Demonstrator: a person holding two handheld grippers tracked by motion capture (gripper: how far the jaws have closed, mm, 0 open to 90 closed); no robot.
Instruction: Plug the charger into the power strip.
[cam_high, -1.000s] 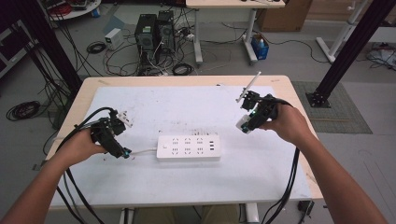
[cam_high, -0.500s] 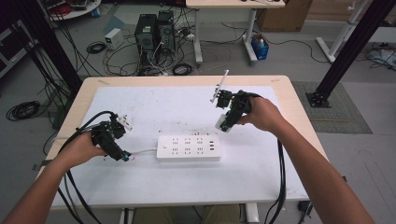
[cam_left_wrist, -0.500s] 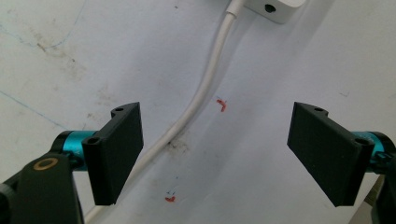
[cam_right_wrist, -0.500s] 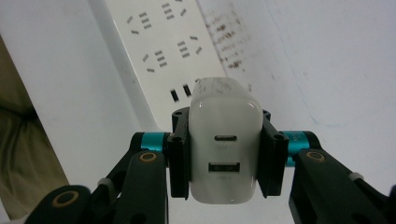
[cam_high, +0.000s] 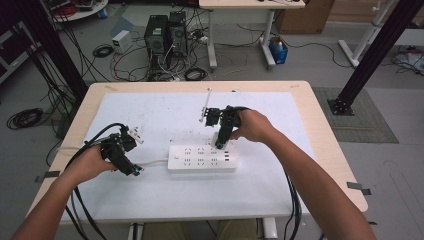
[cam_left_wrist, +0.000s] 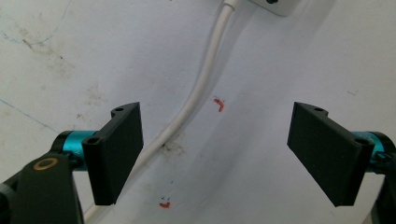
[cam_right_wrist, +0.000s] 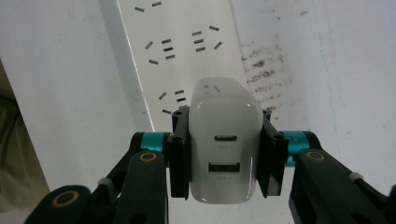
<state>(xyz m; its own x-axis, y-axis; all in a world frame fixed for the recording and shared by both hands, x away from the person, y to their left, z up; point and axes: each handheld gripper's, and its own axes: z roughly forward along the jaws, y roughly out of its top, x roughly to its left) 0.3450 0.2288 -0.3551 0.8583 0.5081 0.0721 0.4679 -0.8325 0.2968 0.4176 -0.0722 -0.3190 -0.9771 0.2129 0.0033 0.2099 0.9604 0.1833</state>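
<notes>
A white power strip (cam_high: 200, 159) lies flat at the middle of the table, its white cable (cam_left_wrist: 201, 88) running off to the left. My right gripper (cam_right_wrist: 225, 154) is shut on a white USB charger (cam_right_wrist: 225, 135), whose two ports face the camera. In the high view the right gripper (cam_high: 220, 144) hovers just above the strip's right end. In the right gripper view the strip's sockets (cam_right_wrist: 173, 46) lie right beyond the charger. My left gripper (cam_high: 135, 170) rests low beside the cable, left of the strip. Its jaws stand open in the left gripper view (cam_left_wrist: 219, 156), with the cable passing between them untouched.
A white mat (cam_high: 165, 115) covers the wooden table (cam_high: 320, 130). Small red marks (cam_left_wrist: 218, 104) dot the mat near the cable. Computer towers (cam_high: 165, 35) and tangled leads sit on the floor beyond the far edge. Cables trail from both grippers over the near edge.
The right gripper has carried the charger left and down, from the table's right side to just over the strip's right end. The left gripper has stayed put.
</notes>
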